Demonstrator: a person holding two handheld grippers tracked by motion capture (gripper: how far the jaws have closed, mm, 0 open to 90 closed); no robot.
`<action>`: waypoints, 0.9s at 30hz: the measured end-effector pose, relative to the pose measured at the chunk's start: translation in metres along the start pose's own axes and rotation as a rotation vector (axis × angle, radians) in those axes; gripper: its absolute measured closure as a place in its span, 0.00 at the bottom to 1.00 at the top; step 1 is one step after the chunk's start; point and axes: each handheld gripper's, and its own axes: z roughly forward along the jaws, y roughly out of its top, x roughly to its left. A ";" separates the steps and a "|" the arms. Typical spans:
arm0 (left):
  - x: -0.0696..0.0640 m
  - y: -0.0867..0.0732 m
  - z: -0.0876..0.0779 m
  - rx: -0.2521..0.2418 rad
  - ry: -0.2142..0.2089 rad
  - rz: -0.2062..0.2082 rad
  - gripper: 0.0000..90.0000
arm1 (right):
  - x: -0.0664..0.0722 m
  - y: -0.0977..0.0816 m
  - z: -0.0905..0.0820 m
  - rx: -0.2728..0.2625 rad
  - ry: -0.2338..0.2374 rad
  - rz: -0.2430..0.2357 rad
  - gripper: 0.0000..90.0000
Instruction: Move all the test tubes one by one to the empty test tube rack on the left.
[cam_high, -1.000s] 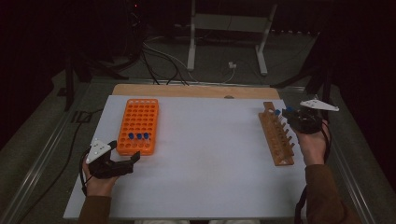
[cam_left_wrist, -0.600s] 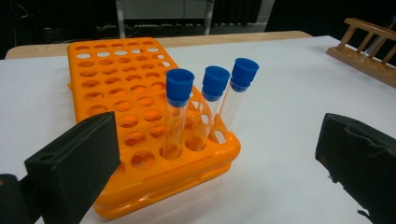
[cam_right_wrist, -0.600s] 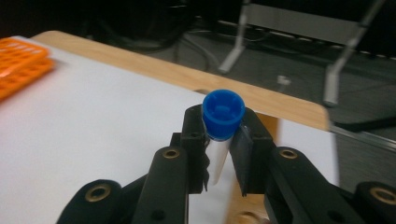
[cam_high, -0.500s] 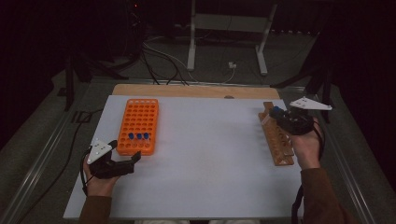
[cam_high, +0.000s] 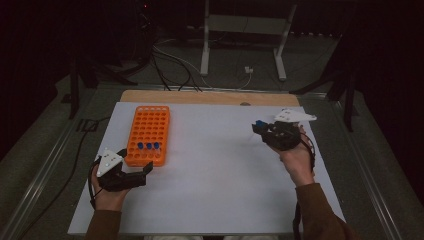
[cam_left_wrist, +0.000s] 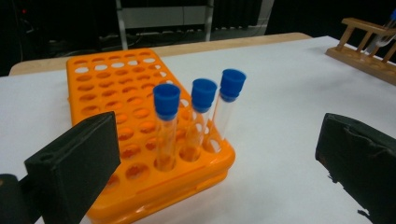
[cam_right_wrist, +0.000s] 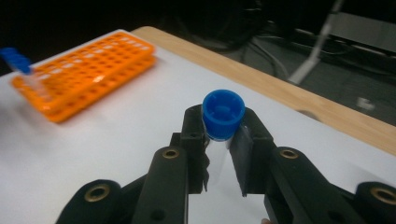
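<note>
Tube (cam_right_wrist: 219, 135) with its blue cap sat pinched upright in your right claw (cam_right_wrist: 223, 154) above the desk (cam_high: 215, 165), likely bound for the orange rack (cam_high: 148, 134), beside which your left claw (cam_high: 132, 175) waited with jaws wide, holding nothing.

A: State the lighting condition.
B: Dim; only the white table top (cam_high: 210, 175) reads bright, surroundings beyond it near black.
A: Focus?
B: Soft throughout; orange rack (cam_right_wrist: 84, 70) blurred.
</note>
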 end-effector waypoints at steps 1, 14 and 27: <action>-0.001 0.001 0.000 -0.003 -0.002 0.003 0.01 | 0.005 0.001 0.003 0.000 0.014 -0.005 0.85; -0.032 0.015 0.007 -0.011 -0.072 0.061 0.01 | 0.053 0.011 0.035 0.024 0.152 -0.051 0.84; -0.068 0.028 0.036 0.033 -0.143 0.122 0.02 | 0.091 0.020 0.056 0.042 0.245 -0.075 0.84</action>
